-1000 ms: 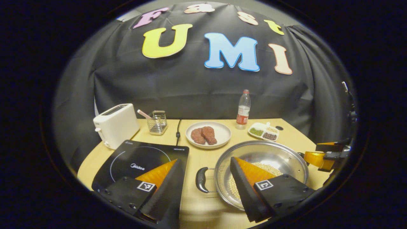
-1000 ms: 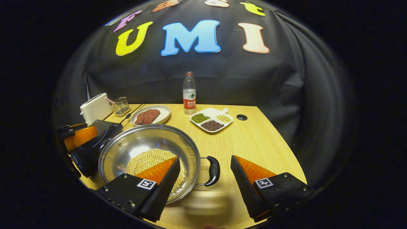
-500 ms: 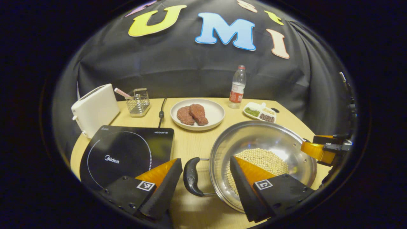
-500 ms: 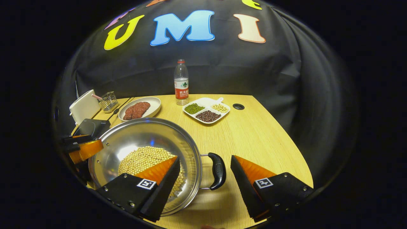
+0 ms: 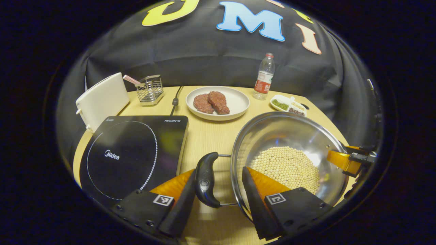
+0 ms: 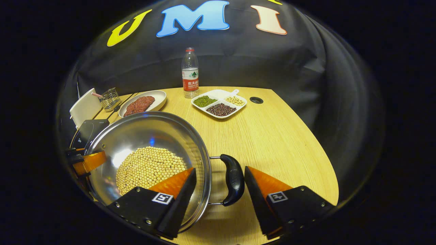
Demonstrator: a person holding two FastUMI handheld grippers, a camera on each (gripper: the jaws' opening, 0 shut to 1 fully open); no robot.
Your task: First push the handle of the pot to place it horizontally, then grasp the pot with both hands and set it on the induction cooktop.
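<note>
Both grippers are straddling the pot's two side handles on the table.

In the left gripper view, the left gripper is standing wide apart around the pot's left handle, one finger just beside the grip, the other reaching over the rim; whether either is touching is unclear. In the right gripper view, the right gripper is likewise gaping around the right handle, not clamping it. The steel pot, holding pale beans, is sitting on the wooden table, just beside the induction cooktop. Farther back are lying a plate of meat, a divided dish, a water bottle, a wire holder and a toaster.
</note>
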